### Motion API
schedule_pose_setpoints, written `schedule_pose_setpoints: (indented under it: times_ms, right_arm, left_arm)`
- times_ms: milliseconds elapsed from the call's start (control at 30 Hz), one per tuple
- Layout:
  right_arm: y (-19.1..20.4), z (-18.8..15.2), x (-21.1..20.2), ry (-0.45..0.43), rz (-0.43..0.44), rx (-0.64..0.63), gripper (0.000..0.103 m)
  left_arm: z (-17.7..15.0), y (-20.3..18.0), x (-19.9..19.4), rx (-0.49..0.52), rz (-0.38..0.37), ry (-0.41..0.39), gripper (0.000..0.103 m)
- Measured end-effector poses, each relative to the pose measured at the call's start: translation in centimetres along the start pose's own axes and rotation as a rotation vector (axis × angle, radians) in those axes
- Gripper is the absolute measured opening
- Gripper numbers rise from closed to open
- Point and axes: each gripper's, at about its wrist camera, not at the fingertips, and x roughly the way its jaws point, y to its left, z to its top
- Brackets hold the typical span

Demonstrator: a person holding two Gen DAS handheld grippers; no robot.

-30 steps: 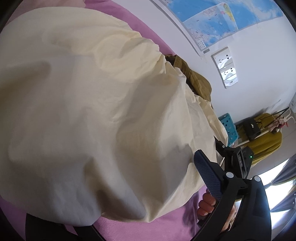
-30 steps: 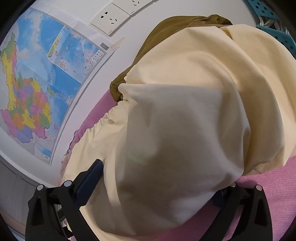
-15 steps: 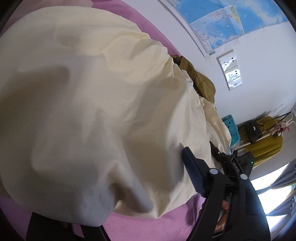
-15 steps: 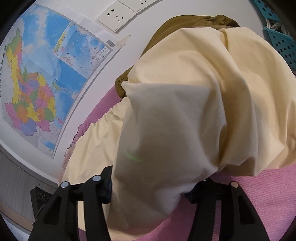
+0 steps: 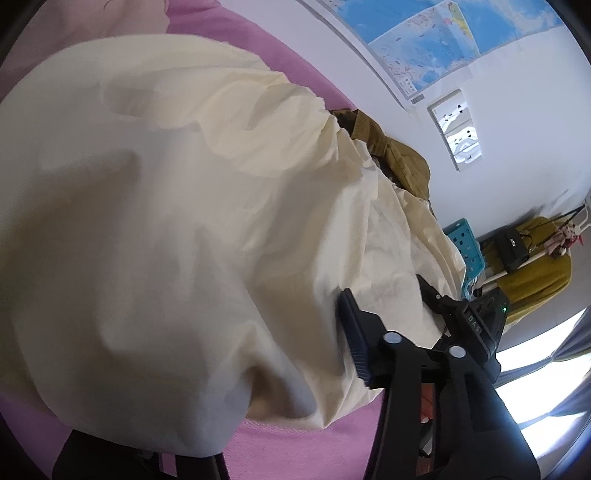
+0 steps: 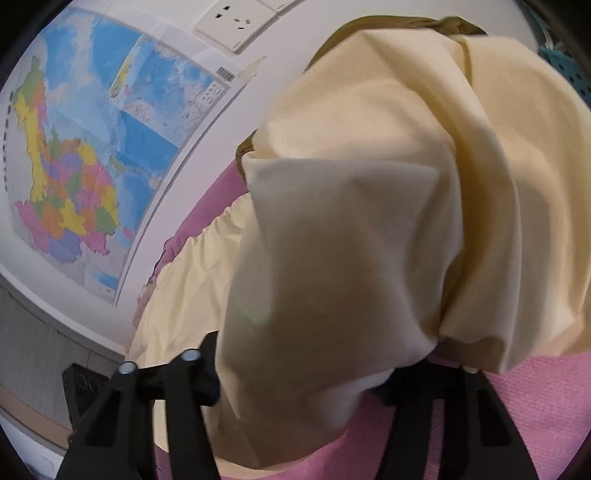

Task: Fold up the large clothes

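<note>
A large cream garment [image 5: 192, 206] lies bunched on a pink bed cover [image 5: 280, 439]. It also fills the right wrist view [image 6: 369, 229]. My left gripper [image 5: 236, 417] stands at the garment's near edge; its right finger [image 5: 356, 343] presses against the cloth and its left finger is buried under the fold, so I cannot tell how the jaws stand. My right gripper [image 6: 299, 384] has a thick fold of the cream cloth hanging between its fingers, which have drawn in on it.
An olive-brown garment [image 5: 391, 151] lies behind the cream one by the wall. A map [image 6: 96, 155] and wall sockets [image 6: 236, 22] hang on the white wall. A blue crate [image 5: 465, 251] and a rack with a mustard garment [image 5: 532, 273] stand at right.
Both grippers' fingers have drawn in towards the cloth. The cream fold has dropped lower and bunched between the right fingers.
</note>
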Motion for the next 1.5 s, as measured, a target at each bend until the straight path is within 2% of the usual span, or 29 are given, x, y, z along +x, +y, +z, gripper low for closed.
schedule_pose_setpoints:
  times_ms: [67,167,367,700,1133,1333,1500]
  right_arm:
    - [0.4,0.0,-0.5,-0.006,0.01,-0.019,0.041]
    - [1.4,0.2,-1.7,-0.02,0.044,-0.049,0.031]
    - [4.0,0.1,-4.1,-0.044,0.095,-0.117,0.026]
    - [8.4,0.8,-8.6,-0.129,0.182,-0.228,0.024]
    - [12.3,2.0,-10.8,-0.19,0.232,-0.308,0.023]
    - [15.6,3.7,-10.8,-0.213,0.287,-0.359,0.023]
    - [19.4,5.9,-9.5,-0.23,0.361,-0.38,0.023]
  left_arm:
    - [0.2,-0.3,-0.4,0.017,-0.007,-0.002,0.037]
    - [0.5,-1.2,-1.3,0.056,-0.018,-0.015,0.032]
    - [1.0,-3.0,-3.8,0.129,-0.04,-0.031,0.029]
    - [1.1,-6.6,-7.9,0.251,-0.07,-0.089,0.028]
    - [1.8,-8.4,-10.7,0.321,-0.105,-0.138,0.027]
    - [3.9,-9.3,-13.4,0.361,-0.104,-0.193,0.027]
    - [7.3,-9.7,-16.7,0.388,-0.077,-0.268,0.027]
